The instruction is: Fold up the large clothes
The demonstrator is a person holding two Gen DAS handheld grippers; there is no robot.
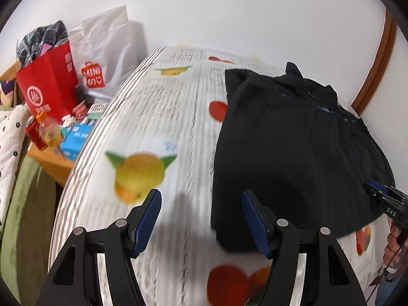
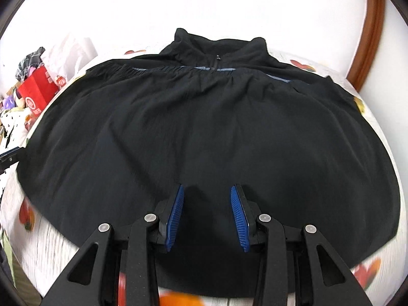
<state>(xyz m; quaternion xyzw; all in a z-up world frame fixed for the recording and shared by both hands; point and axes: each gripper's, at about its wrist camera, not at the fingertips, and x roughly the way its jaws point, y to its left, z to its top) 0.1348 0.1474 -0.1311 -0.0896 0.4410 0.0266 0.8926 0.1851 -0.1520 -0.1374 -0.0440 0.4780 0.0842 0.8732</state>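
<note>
A black jacket [image 2: 204, 117] lies spread flat on the table, its collar at the far side and a lower part folded up over it. In the left wrist view the jacket [image 1: 293, 140] fills the right half. My left gripper [image 1: 201, 193] is open over the fruit-printed tablecloth [image 1: 153, 117], just left of the jacket's near left edge, with nothing between its pads. My right gripper [image 2: 208, 187] hangs open above the jacket's near middle, its pads clear of the cloth. The right gripper [image 1: 382, 196] also shows at the jacket's right edge, and the left gripper [image 2: 10, 155] shows at its left edge.
A red paper bag [image 1: 48, 86] and a white shopping bag [image 1: 102, 51] stand on a cluttered side table at the left, with an orange bottle [image 1: 49, 132] and a blue box [image 1: 74, 140]. A wooden frame [image 1: 377, 63] runs along the right wall. A hand [image 1: 395, 244] holds the right gripper.
</note>
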